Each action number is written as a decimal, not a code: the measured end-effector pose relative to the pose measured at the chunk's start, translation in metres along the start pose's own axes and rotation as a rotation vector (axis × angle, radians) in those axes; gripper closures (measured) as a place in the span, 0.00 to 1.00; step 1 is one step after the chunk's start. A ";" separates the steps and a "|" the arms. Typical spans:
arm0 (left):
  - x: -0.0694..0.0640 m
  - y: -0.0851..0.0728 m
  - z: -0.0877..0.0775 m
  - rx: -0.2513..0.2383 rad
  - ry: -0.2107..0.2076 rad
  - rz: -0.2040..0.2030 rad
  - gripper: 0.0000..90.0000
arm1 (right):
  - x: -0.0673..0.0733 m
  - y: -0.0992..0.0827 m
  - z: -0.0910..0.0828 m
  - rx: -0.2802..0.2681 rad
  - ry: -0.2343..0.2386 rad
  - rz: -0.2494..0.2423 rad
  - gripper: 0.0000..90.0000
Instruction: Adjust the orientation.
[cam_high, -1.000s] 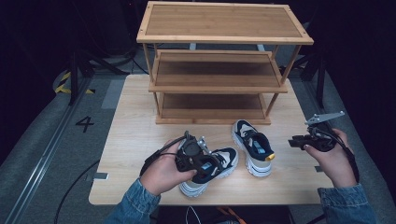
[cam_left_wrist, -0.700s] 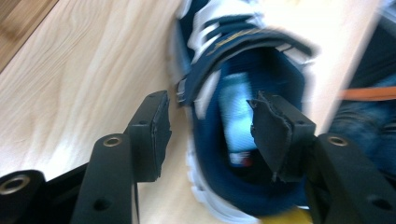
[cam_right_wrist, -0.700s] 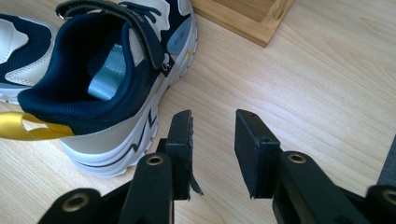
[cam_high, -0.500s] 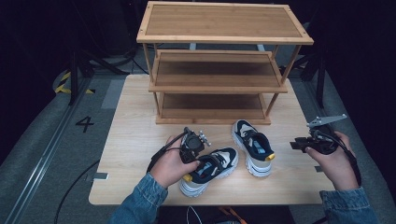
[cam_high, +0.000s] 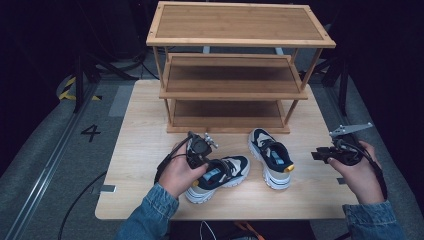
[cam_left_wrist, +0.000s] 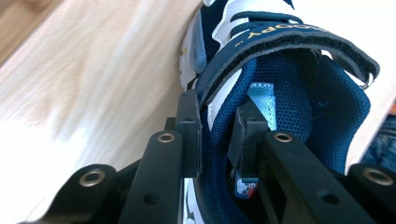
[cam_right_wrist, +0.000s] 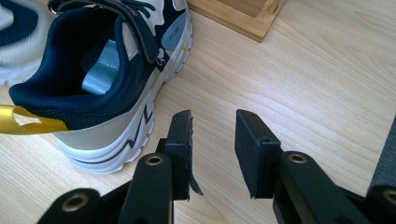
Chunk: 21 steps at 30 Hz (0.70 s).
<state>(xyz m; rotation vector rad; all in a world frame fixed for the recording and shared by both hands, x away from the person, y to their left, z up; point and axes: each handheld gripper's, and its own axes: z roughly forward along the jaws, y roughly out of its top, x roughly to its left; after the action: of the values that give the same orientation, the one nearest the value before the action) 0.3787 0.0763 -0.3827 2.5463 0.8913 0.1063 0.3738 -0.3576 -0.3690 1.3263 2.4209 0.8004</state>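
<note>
1. A left shoe (cam_high: 220, 177) is lying on its sole near the front edge of a light wooden table (cam_high: 135, 130), just in front of the person's left hand (cam_high: 177, 175).
2. Its long axis is running slantwise, with the toe pointing to the near left and the heel toward the far right.
3. The shoe is showing a navy mesh lining, white and cream panels, a navy strap with gold lettering, a pale blue insole and a thick white sole.
4. The left gripper (cam_left_wrist: 217, 140) has just been closing its jaws, and they are now straddling the collar wall, one inside and one outside, pads pressing the padding.
5. A matching right shoe (cam_high: 272, 157) is sitting beside it, toe pointing toward a bamboo shoe rack (cam_high: 235, 65).
6. The right gripper (cam_right_wrist: 212, 149) is hovering off to the right, jaws apart with bare table between them.
</note>
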 end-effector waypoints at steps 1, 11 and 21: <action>0.006 -0.001 -0.001 -0.015 0.005 -0.014 0.84 | 0.000 0.000 0.000 -0.001 0.001 -0.001 0.76; 0.038 -0.007 0.011 -0.078 0.065 -0.174 0.84 | -0.001 -0.009 -0.003 0.009 -0.014 0.017 0.76; 0.046 -0.022 -0.024 -0.196 0.068 -0.181 0.60 | -0.001 -0.004 -0.004 -0.005 -0.010 0.006 0.75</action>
<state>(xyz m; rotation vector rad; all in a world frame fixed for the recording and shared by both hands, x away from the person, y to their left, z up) 0.3966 0.1288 -0.3735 2.2830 1.0779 0.2147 0.3694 -0.3612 -0.3681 1.3325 2.4069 0.7994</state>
